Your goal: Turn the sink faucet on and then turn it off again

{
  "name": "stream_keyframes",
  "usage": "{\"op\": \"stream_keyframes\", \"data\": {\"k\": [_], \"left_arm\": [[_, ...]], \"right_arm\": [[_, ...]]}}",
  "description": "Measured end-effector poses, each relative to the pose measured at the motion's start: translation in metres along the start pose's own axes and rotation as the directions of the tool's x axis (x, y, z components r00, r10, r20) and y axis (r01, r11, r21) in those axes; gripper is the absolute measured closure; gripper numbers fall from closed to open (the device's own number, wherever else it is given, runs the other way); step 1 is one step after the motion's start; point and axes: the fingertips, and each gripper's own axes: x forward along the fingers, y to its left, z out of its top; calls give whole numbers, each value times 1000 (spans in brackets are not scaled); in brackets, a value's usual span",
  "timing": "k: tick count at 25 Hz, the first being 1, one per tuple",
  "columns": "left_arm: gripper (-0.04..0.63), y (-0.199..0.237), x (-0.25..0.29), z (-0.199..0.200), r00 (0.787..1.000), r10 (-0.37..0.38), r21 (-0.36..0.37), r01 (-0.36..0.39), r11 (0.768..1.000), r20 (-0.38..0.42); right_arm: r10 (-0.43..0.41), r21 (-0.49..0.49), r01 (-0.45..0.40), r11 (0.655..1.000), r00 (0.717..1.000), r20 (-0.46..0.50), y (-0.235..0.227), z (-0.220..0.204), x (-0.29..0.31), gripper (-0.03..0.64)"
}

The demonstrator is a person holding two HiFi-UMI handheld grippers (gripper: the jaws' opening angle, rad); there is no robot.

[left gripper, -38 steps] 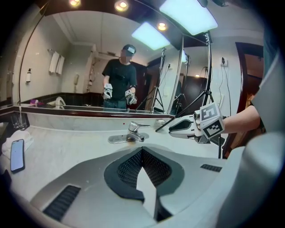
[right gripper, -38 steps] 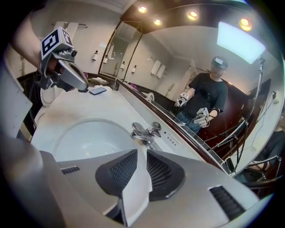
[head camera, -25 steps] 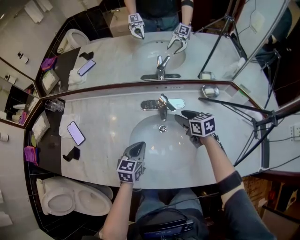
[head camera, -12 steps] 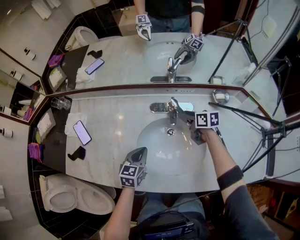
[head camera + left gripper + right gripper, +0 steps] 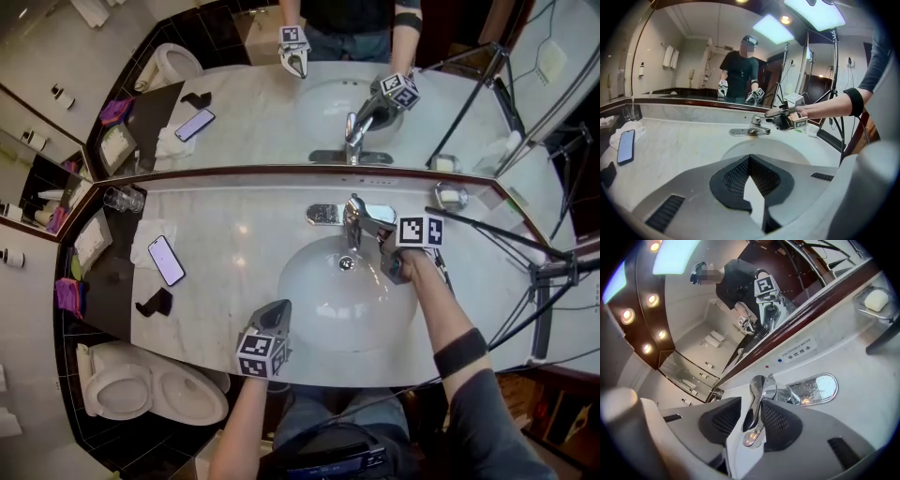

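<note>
— So, which one has the tap?
— The right gripper (image 5: 377,228). Its jaws have just been closing and now pinch the faucet lever (image 5: 755,405), which runs lengthwise between them. The left gripper (image 5: 751,186) is farther off, jaws pressed together, empty.

A bathroom, seen from above its washbasin.
A pale marble worktop (image 5: 244,234) holds a sunken white sink (image 5: 314,295) with a chrome faucet (image 5: 354,217). A wide wall mirror (image 5: 262,103) runs behind it, a white toilet (image 5: 141,389) stands beside the left end, and a soap dish (image 5: 451,196) sits at the right.
</note>
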Motion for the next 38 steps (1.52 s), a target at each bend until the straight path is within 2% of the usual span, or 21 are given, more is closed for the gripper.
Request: {"op": "stream_keyframes", "data": {"k": [22,28,38], "left_arm": [[595,3,6,15,1000,-7,-4,7,1000,20],[595,8,7,17,1000,-2,-8,2,1000,20],[595,9,5,19,1000,-3,-3,3,1000,22]], "right_arm": [[-80,24,80,997,997,20,9,18,5,489],[-86,33,85,996,996,36,13,26,10,436],[-91,34,90,995,995,31,12,27,11,430]]}}
